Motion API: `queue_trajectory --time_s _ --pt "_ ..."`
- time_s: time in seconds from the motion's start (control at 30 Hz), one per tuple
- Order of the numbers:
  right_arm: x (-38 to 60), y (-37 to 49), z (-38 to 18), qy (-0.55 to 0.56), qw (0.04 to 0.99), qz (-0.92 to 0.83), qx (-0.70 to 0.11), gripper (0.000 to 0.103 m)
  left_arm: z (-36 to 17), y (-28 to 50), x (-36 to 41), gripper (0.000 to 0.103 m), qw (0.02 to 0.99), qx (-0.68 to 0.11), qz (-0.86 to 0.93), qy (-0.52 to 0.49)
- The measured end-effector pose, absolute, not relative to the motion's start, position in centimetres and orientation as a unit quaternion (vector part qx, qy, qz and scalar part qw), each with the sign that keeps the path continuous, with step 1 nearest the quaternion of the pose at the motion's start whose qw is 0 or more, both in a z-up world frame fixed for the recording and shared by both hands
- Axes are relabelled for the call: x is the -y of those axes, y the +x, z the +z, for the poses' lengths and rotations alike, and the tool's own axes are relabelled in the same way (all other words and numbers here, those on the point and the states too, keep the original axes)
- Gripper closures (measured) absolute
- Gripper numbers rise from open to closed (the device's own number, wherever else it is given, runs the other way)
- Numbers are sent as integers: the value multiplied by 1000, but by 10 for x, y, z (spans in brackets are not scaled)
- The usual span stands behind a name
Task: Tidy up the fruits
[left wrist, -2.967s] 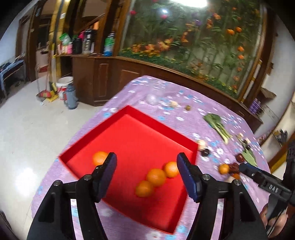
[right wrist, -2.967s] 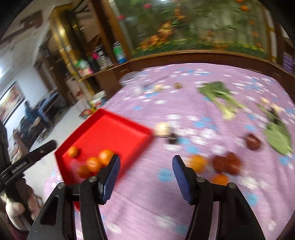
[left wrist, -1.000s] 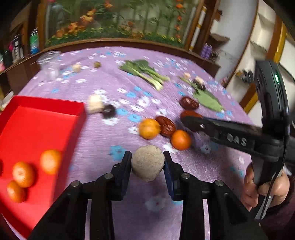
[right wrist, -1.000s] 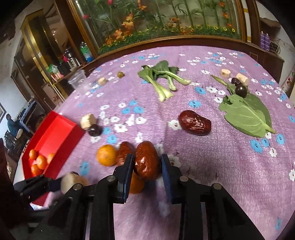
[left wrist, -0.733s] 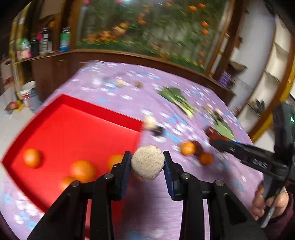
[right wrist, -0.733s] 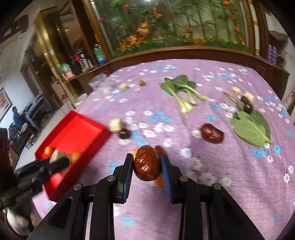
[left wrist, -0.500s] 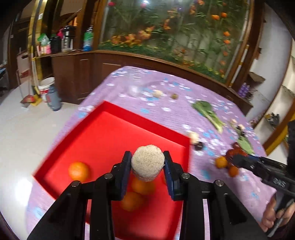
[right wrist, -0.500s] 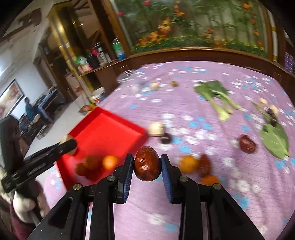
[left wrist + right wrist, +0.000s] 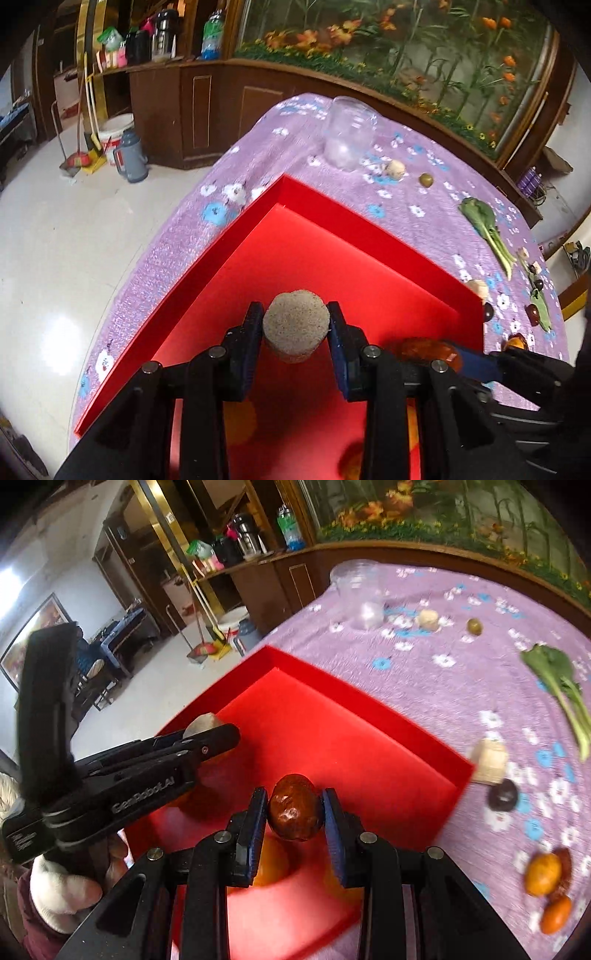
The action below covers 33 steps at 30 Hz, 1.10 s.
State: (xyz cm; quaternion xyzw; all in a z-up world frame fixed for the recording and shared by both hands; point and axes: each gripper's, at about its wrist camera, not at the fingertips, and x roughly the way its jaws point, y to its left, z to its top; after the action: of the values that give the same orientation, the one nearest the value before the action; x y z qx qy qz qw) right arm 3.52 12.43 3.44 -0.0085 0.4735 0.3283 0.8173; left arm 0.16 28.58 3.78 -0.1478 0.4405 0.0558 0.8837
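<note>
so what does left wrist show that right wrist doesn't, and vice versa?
Left wrist only: the left claw head-on, shut on the speckled beige fruit, and the grey flask on the floor.

Right wrist only: the right claw head-on, shut on the dark red date, the person's hand on the left tool, and loose oranges on the cloth.

Both: red tray under both claws, clear cup, leafy greens, purple tablecloth.
</note>
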Motion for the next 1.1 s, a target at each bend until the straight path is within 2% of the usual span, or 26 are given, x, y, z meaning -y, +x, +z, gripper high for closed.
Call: queue_trajectory --time_s 0.13,0.2,0.27,0.3,0.5,0.57,0.73,0.8,0.97,1.1 --pt "-131 46 19 -2 810 330 -484 69 33 2 -292 67 879 -444 51 -166" --pt "-132 48 17 4 809 334 -484 64 36 0 -294 61 879 -439 51 -176" --pt "-133 48 18 4 809 335 -483 51 42 -4 -294 60 882 -432 50 -184" --pt "-131 47 21 3 812 333 -479 50 46 -6 -293 60 884 -426 50 -186" --pt "-106 36 42 23 818 327 -473 48 84 -34 -275 56 904 -379 32 -194" --pt "-87 30 48 57 809 332 -482 48 98 -45 -264 55 912 -361 21 -193" --pt "-16 14 51 250 722 361 -535 48 138 -70 -227 55 928 -324 -16 -181" --pt "9 3 56 283 707 361 -539 48 153 -79 -211 55 933 -312 -31 -175" --pt "64 -20 79 335 697 361 -522 46 201 -112 -171 55 949 -267 -73 -151" --pt "117 -41 121 371 735 327 -463 42 242 -139 -138 55 960 -226 -111 -127"
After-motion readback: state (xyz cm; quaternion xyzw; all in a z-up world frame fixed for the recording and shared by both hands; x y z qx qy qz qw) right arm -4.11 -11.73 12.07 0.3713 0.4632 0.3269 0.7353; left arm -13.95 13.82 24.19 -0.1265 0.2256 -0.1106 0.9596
